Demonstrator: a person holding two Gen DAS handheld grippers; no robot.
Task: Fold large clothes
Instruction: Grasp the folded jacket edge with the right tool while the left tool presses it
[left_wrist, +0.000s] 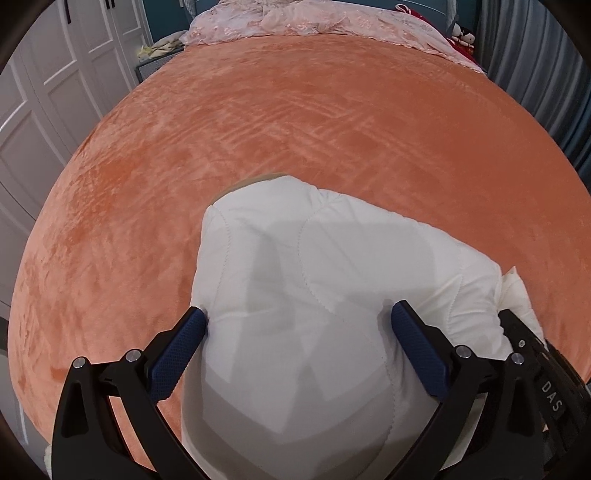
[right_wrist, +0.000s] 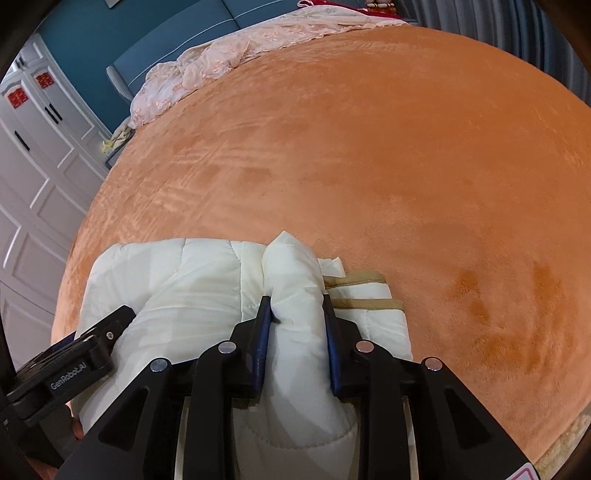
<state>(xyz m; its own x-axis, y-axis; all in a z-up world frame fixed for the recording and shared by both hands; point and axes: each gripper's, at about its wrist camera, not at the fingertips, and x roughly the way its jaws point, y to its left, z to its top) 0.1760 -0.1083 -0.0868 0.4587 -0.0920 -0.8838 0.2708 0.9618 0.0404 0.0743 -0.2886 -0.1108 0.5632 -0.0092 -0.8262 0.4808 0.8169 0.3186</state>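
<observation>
Jaws of my right gripper (right_wrist: 297, 308) pinch a raised fold of the white padded garment (right_wrist: 177, 280); left gripper (left_wrist: 299, 321) stands wide, straddling its bulk, pads touching both flanks. Garment lies bundled directly under both, long axis across them. Orange bed (right_wrist: 369, 147) beyond is open.

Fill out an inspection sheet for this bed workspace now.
Surface: orange plush bedspread, brushed streaks and darker dents.
Job's things: white quilted padded garment, bundled at the near edge, tan trim showing.
Clutter: pink lace quilt heaped at the far end; red plush toys beside it.
Grippers: left tool straddles the garment, wide; right tool pinches a padded fold.
Cables: nothing seen.
Surroundings: white panelled wardrobe, grey curtain, teal headboard.
</observation>
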